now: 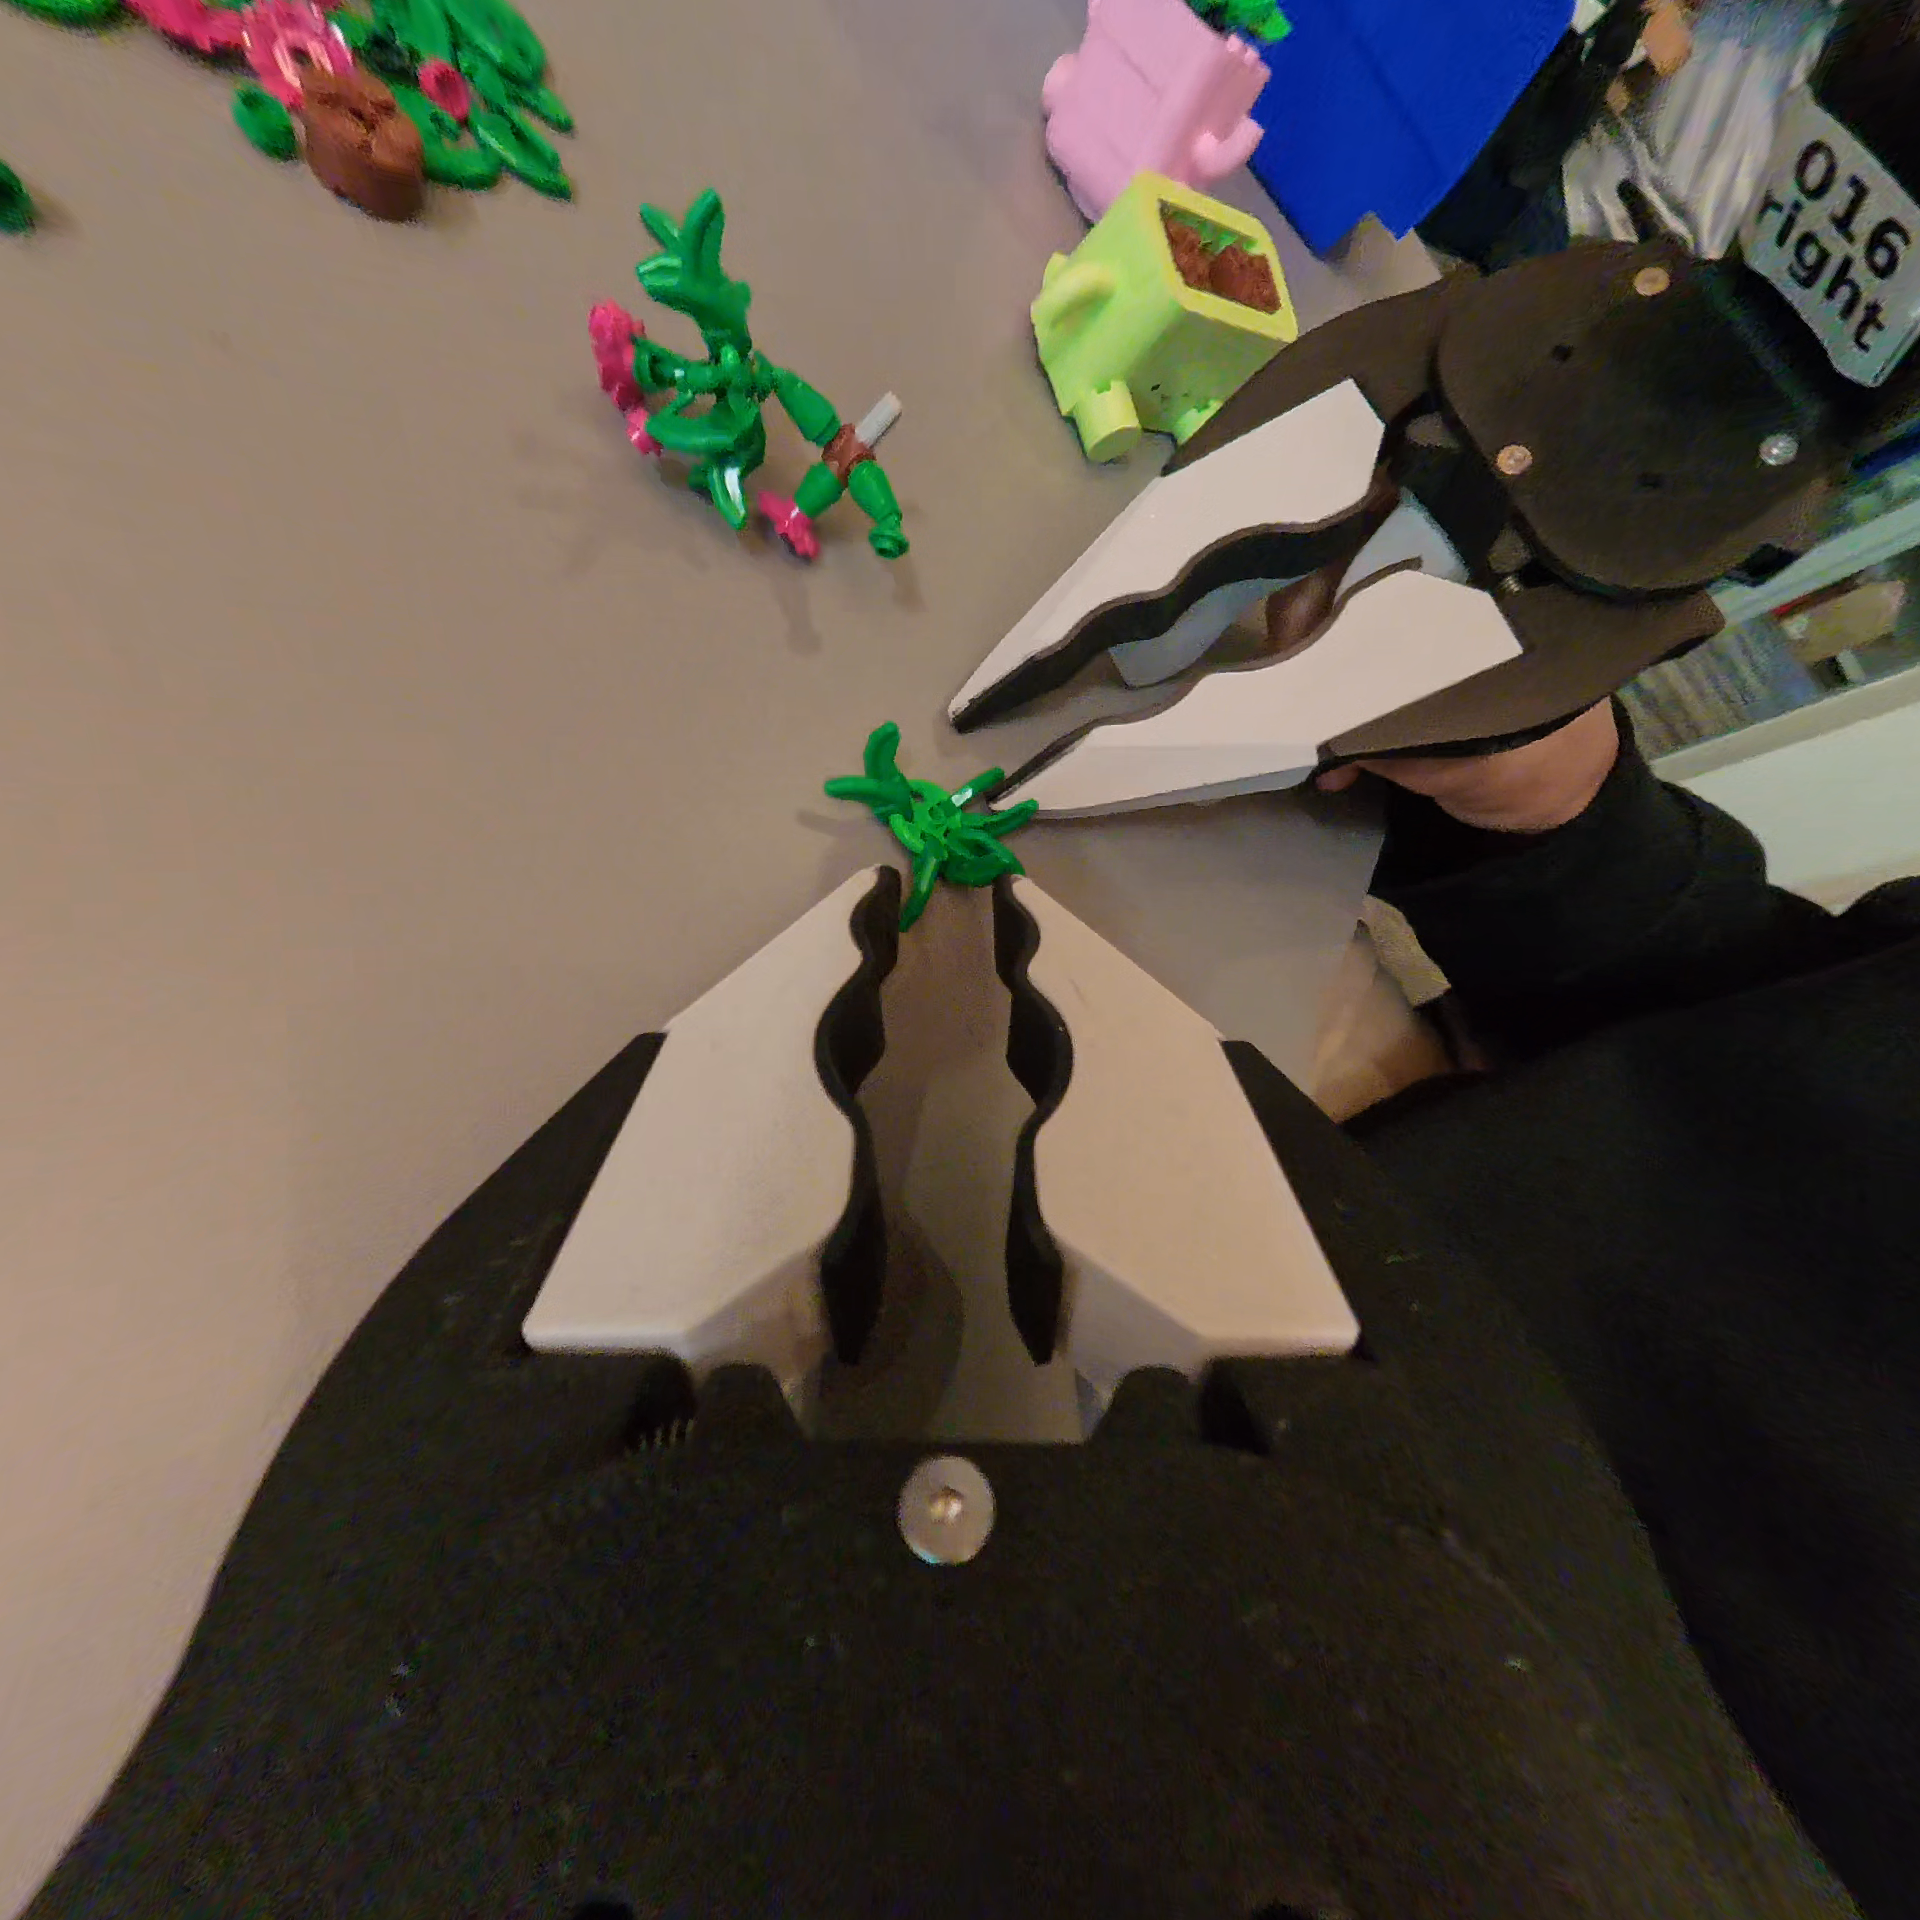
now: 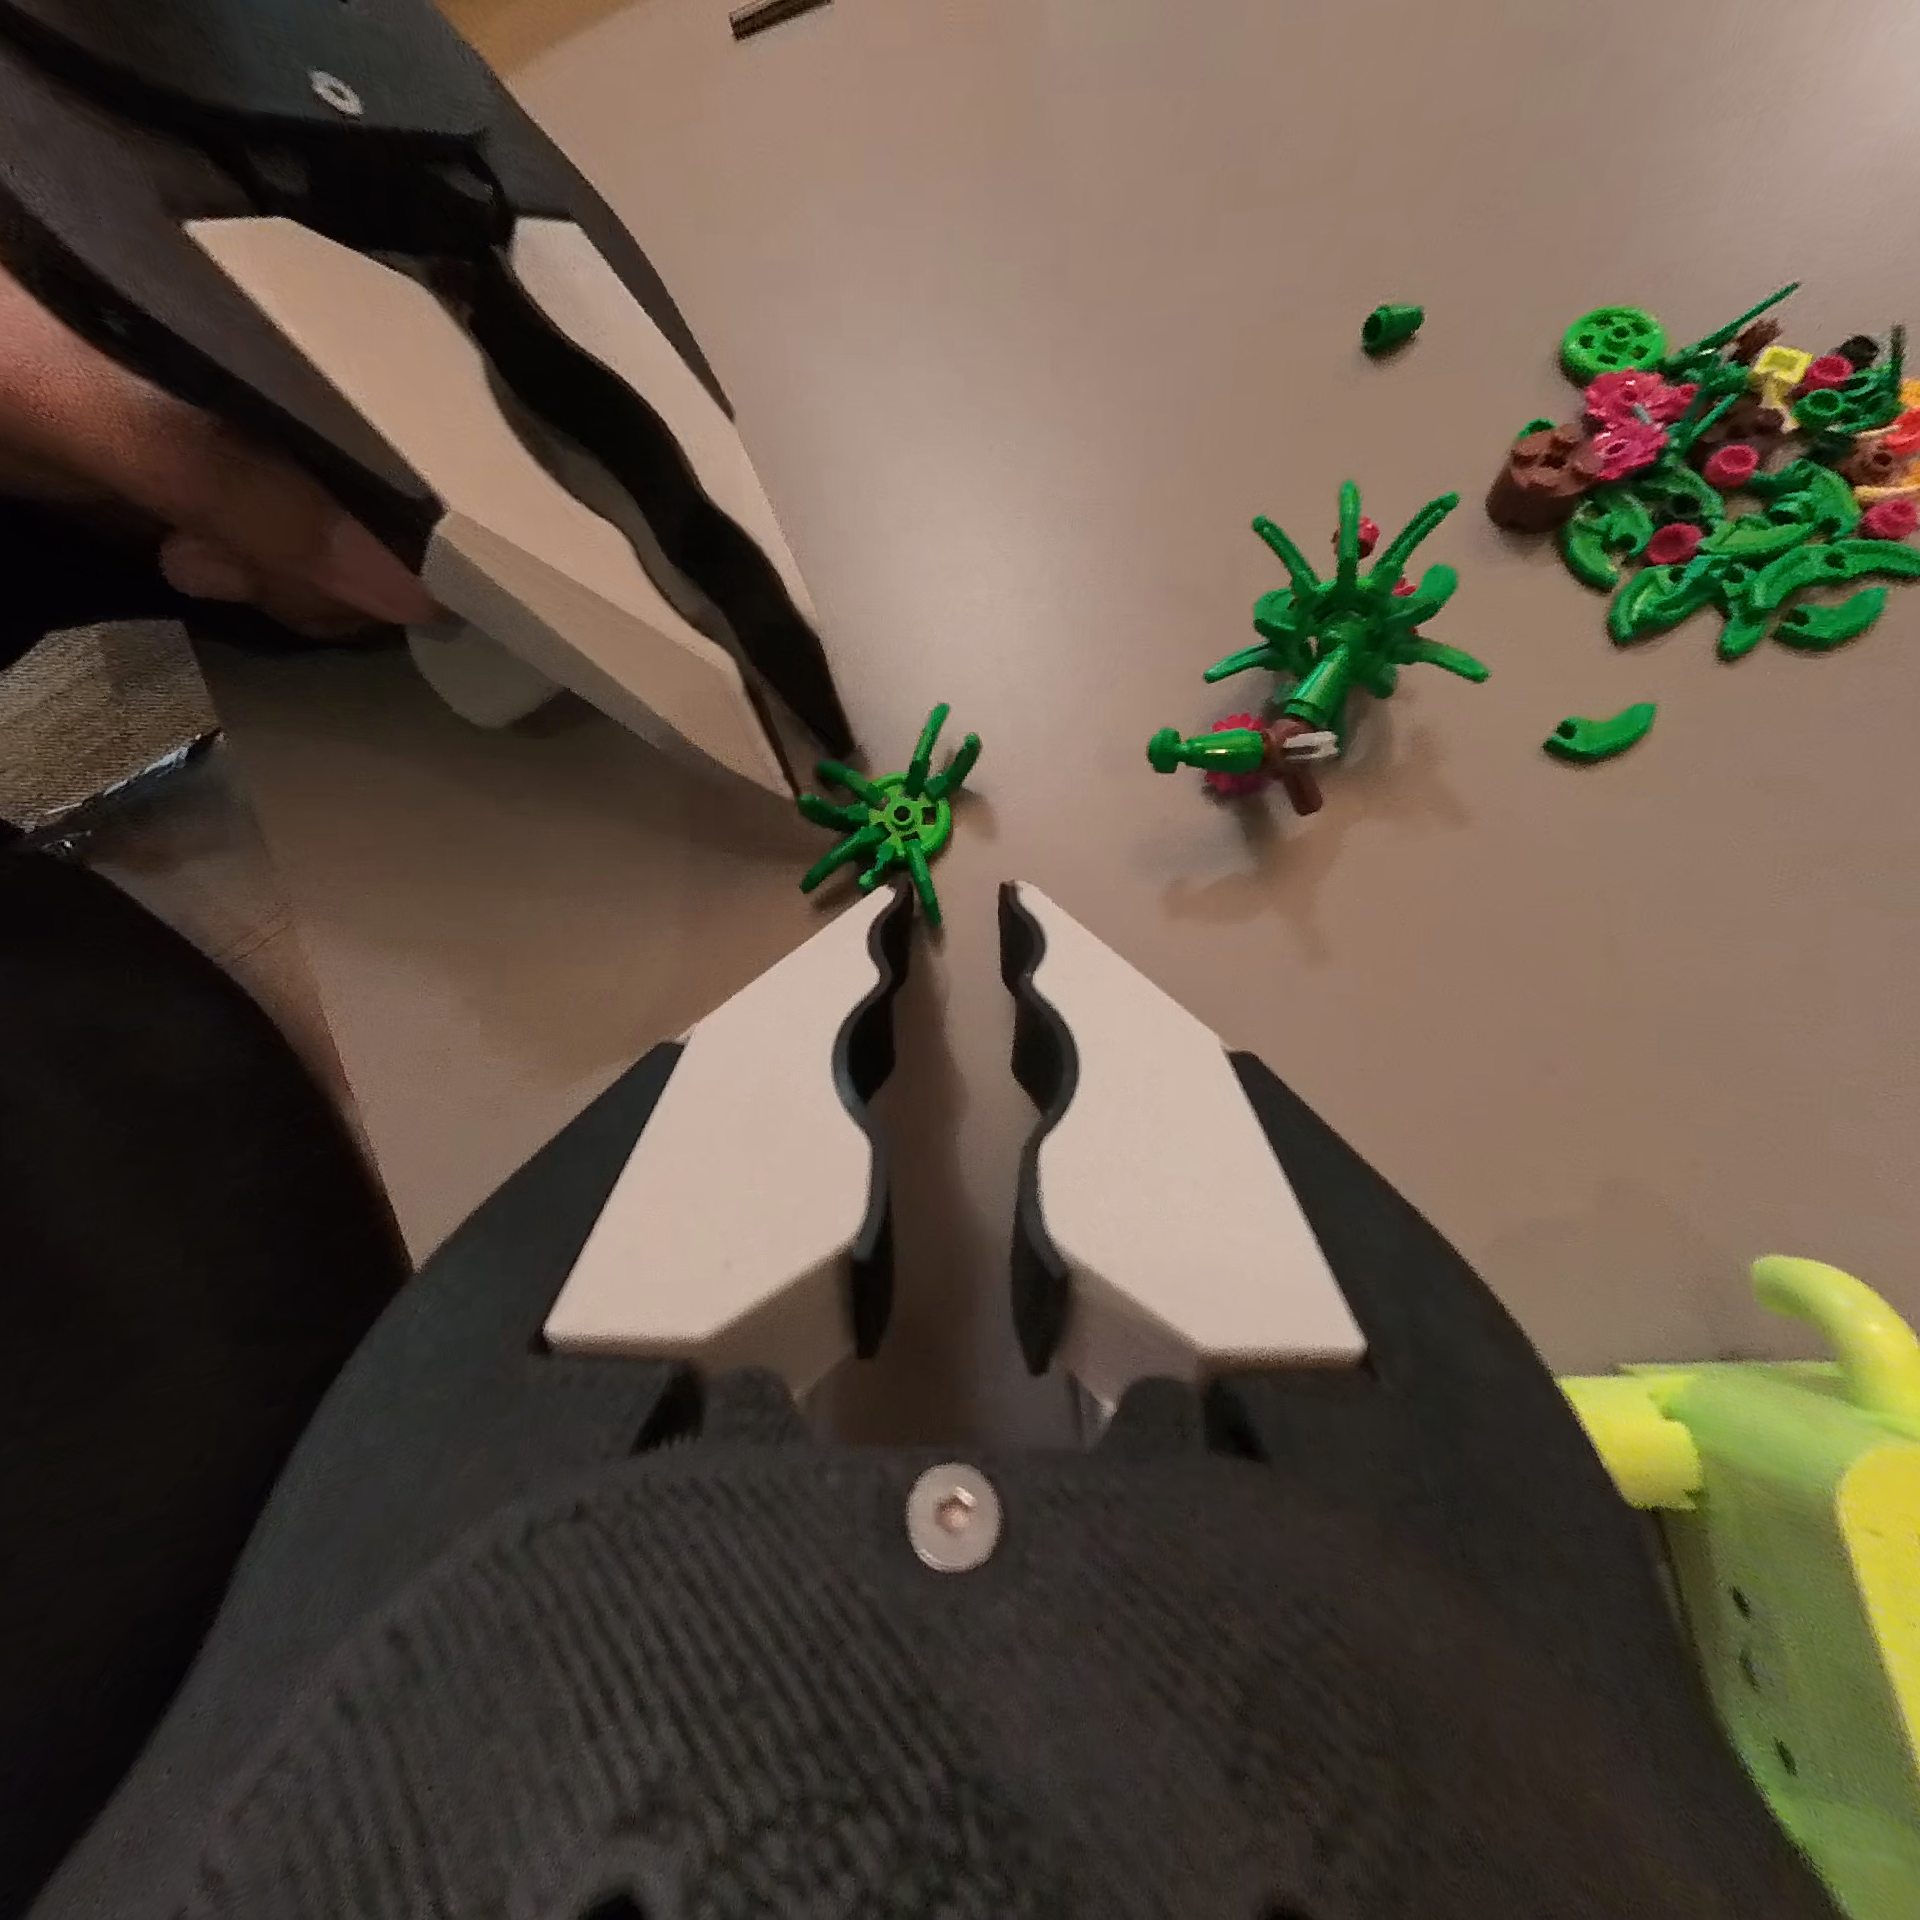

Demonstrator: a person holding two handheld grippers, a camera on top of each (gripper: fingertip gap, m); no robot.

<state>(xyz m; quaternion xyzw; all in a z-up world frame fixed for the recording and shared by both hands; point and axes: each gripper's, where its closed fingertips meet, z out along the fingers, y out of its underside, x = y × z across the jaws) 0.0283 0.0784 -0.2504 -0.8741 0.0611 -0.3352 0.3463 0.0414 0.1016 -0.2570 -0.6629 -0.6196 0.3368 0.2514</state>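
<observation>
Flanking one green leaf whorl (image 1: 940,826), two tongs (image 1: 945,883) (image 2: 956,899)

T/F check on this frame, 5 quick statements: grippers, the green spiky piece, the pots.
1. Both hand-held grippers are open. True: the left hand-held gripper and the right hand-held gripper each show a gap between the fingertips.
2. The green spiky leaf piece is lifted off the table. False: it lies on the table between the two gripper tips.
3. The lime green pot holds brown filling. True.
4. The pink pot lies between the grippers. False: it stands far off, behind the lime pot.
5. The assembled plant stem stands upright. False: it lies on its side.
</observation>
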